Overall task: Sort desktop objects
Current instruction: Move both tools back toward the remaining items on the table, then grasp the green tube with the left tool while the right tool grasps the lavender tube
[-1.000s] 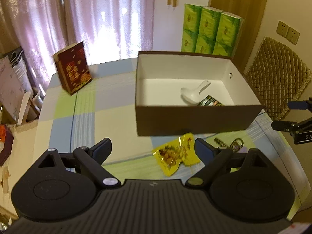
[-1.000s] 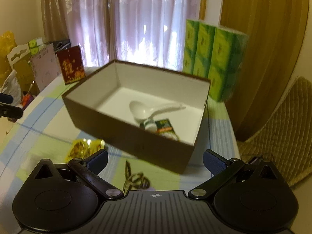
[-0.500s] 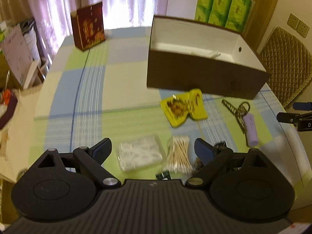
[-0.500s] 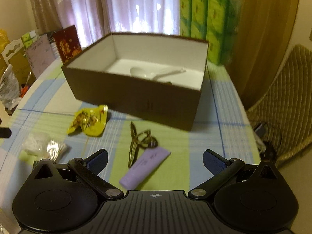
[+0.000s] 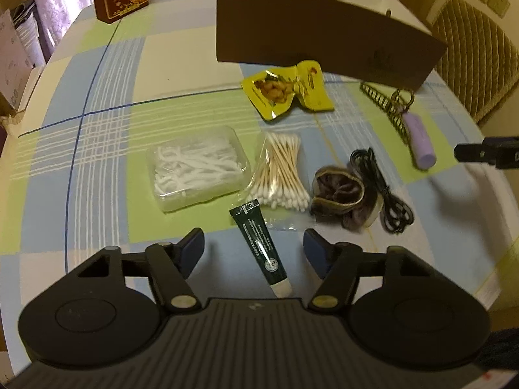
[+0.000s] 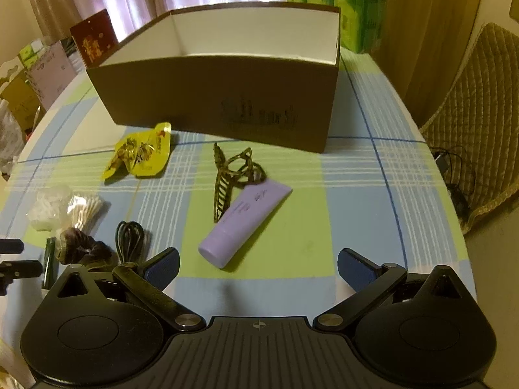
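Now the left gripper (image 5: 253, 253) hangs spread wide and empty, the dark green tube (image 5: 260, 250) lying between its fingers, slightly askew. Better to lower straight, square to the tube, before pinching. The right gripper (image 6: 258, 267) is likewise spread, the lilac tube (image 6: 245, 223) just ahead.

Matt cardboard box (image 6: 227, 94); glossy foil snack pkt (image 5: 287, 92); cloth tablecloth (image 6: 324, 210); metal hair claw (image 6: 232, 175).

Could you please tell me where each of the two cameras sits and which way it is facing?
Left wrist: on the left gripper, angled down at the dark green tube; its open fingers show.
Right wrist: on the right gripper, facing the brown box; its open fingers show.
Shared: box, purple tube, hair claw, yellow snack packet.
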The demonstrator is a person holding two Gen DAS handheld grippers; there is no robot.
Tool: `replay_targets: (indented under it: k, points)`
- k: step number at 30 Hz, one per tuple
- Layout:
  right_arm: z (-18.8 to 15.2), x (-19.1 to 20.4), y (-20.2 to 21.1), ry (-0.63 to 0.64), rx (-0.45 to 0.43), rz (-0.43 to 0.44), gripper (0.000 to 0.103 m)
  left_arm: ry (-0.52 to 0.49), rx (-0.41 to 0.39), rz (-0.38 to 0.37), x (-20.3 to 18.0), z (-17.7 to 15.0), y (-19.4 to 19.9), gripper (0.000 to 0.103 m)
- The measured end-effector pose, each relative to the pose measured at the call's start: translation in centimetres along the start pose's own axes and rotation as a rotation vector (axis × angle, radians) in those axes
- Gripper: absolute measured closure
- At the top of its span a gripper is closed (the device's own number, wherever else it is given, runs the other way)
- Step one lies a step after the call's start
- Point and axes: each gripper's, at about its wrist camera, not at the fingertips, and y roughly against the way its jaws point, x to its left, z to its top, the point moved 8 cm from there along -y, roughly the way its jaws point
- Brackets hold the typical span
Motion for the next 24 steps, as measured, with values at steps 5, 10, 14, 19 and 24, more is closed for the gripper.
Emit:
replay_targets:
  k: [5,10,14,19,24]
  points:
    - [0.0,-0.1,-0.3,-0.007,0.010,-0.006,0.002,-0.003,0.023,-0.005,0.0,-0.1,-1.4,0.060]
    - [-0.1,-0.2,-0.8,-0.019,0.016,-0.010,0.002,-0.028,0.036,-0.015,-0.3,-0.3,-2.1,0.069]
    - [0.2,-0.1,-1.2,-0.026,0.010,-0.010,0.002,-0.032,0.042,-0.016,-0.4,-0.6,-2.5,0.081]
    - [1.0,0.4,-2.2,-0.023,-0.002,-0.008,0.002,-0.036,0.032,-0.002,-0.1,-0.8,-2.4,0.087]
    - [1.3,1.5,-4.1,0.033,0.007,-0.030,0.011,-0.021,0.031,0.009,0.6,-0.9,-2.2,0.088]
